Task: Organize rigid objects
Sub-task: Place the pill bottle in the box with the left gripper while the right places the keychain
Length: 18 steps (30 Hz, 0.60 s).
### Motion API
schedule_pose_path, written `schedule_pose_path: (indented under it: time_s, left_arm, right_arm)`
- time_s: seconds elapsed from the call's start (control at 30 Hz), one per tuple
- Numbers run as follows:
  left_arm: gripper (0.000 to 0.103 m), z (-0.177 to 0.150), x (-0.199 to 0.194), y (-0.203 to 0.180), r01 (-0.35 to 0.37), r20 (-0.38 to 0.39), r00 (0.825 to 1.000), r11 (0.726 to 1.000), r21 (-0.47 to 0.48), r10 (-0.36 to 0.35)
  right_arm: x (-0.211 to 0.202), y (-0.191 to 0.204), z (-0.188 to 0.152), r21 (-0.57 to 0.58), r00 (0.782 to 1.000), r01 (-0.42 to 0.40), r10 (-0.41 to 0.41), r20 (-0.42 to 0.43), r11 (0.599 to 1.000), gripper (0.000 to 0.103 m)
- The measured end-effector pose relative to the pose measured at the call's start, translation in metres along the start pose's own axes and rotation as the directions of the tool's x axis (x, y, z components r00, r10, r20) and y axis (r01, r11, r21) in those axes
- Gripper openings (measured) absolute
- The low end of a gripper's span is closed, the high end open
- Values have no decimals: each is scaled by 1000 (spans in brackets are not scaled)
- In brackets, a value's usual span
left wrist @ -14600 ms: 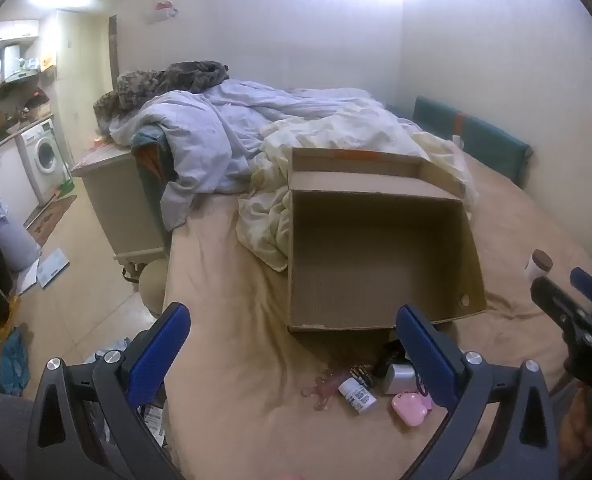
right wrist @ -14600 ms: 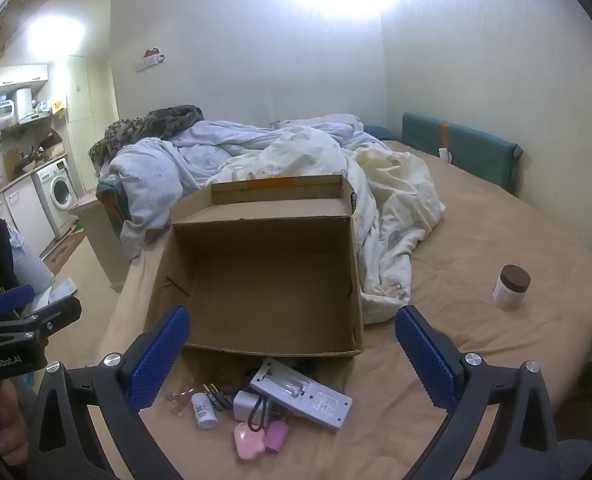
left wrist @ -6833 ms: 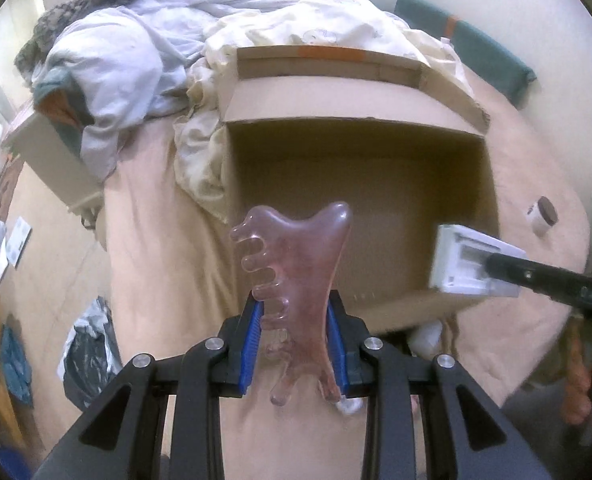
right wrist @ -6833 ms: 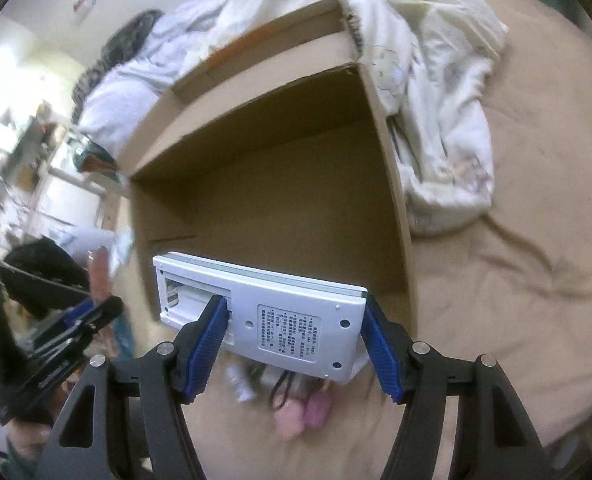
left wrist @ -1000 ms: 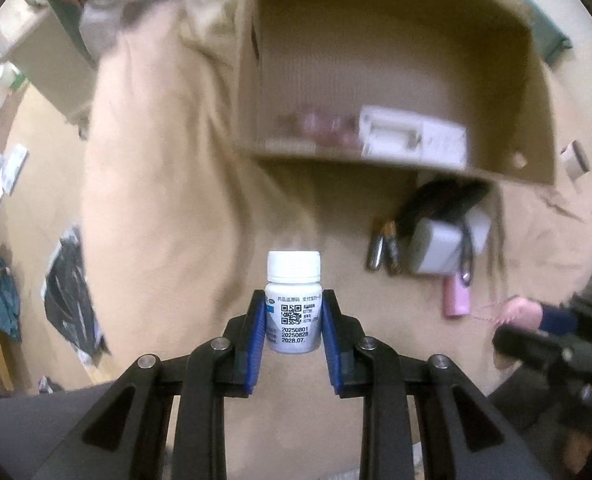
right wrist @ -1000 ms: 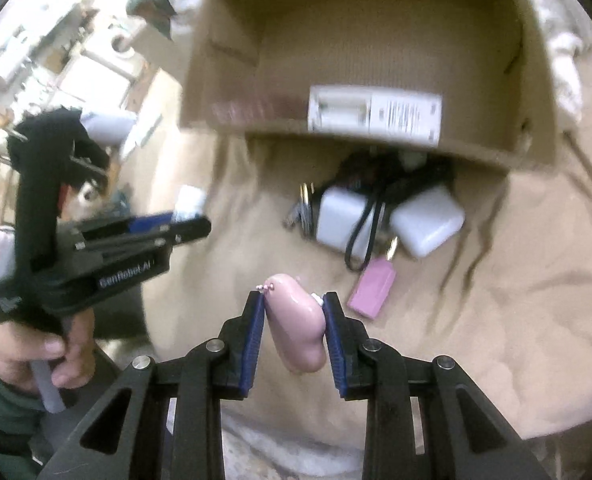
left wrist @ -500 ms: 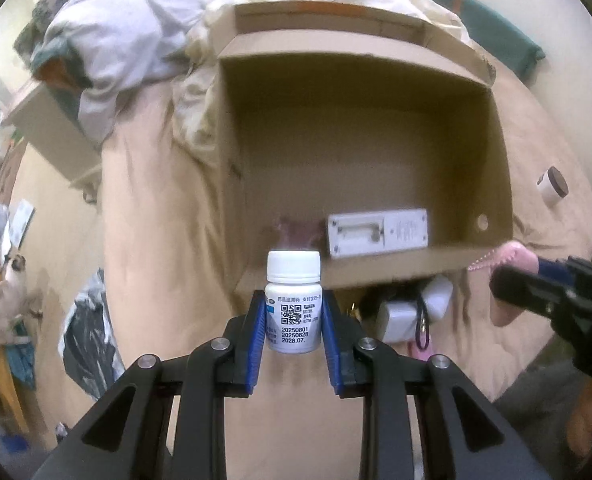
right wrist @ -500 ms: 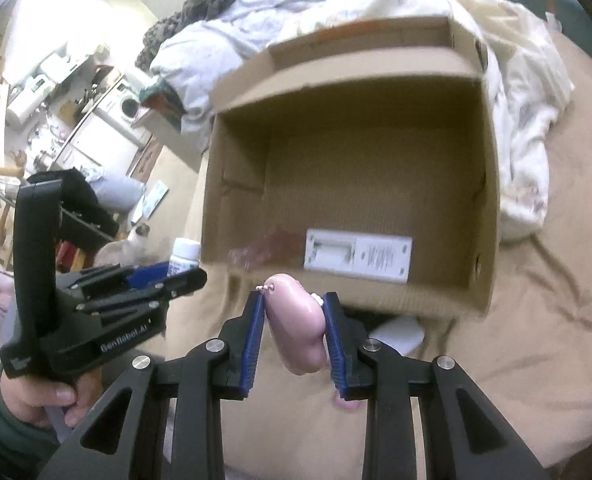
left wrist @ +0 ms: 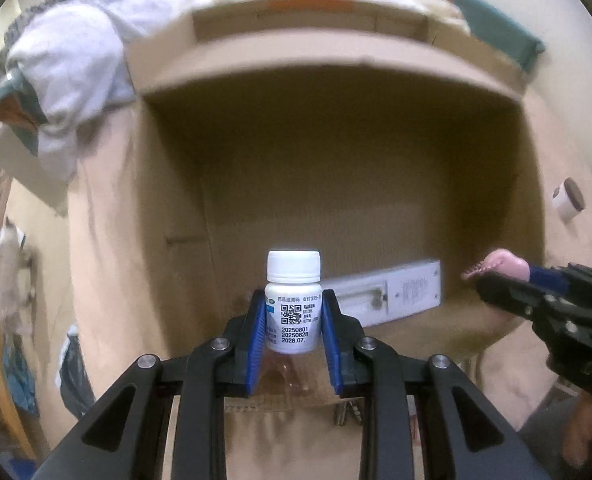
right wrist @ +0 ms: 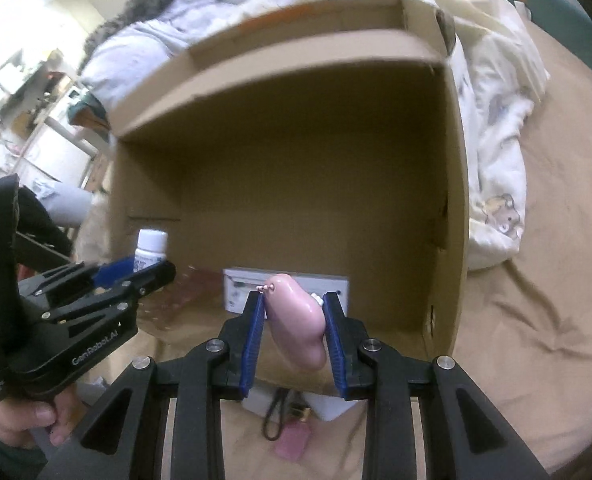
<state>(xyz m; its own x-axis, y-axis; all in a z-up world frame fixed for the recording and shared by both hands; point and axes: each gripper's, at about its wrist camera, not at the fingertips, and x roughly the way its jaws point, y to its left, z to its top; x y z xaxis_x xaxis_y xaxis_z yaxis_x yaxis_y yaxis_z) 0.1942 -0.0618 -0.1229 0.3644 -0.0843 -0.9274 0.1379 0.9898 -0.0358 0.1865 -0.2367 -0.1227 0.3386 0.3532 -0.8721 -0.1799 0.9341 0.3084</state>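
Box (left wrist: 168, 208) as landmark, sitting open-topped on the bed (right wrist: 535, 320). Going L to R:

L gripper (left wrist: 294, 322) is clamping a white pill bottle (left wrist: 293, 304) between its blue pads, bottle upright, cap up, long axis running along the fingers. It's hanging over the box's near-left part, just inside the near wall, pointing steeply down. Under it, on the box floor, a reddish see-thru piece (left wrist: 284, 372) is showing, blurred, can't tell more.

Mid-box, by the near wall, a flat white device (left wrist: 383, 294) is lying lengthwise across the floor, just R of the bottle.

R gripper (right wrist: 294, 322) is squeezing a pink glossy case (right wrist: 296, 320), jaws closed on its sides, long axis tilted down and toward the camera, small bead chain at its top. It's hovering over the near wall, about mid to R of the box, w/ the white device right beyond it.

Judgement: both loads are over or at the box mouth, drop spots straight down. L is further in, so likely first to let go. Bare floor is lying beyond the device, toward the far wall; the case prob needs to go a bit further in to clear the near wall and device.

Outside the box, near side: chargers w/ a black cable (right wrist: 274, 416) and a pink flat item (right wrist: 294, 442) are waiting. Off to the R of the box, a small brown-lidded jar (left wrist: 567, 200) is sitting on the bed.
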Motion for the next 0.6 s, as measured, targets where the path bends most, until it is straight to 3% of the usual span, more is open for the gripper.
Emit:
schedule_pose_path:
  time_s: [0.17,0.33,0.43,0.6]
  left_arm:
    - [24,-3,3,-6,-30,19,999,999,35,29]
    - [24,-5,13,0,-30,-12,999,999,13,31]
    - [24,-8,18,4,-41,-29,999,999,3,41]
    - [24,-8,19,6,-51,-21,998,999,7,51]
  right_arm:
    - [16,-4,1,20,999,30,-29,-38,999,32]
    - [28,2,-1,20,995,65,-64,-76,998,32]
    - [30,4,-4,10,992,106,-105,-77,994,32]
    - [30,2,-6,11,991,109,-108,-77,994,32]
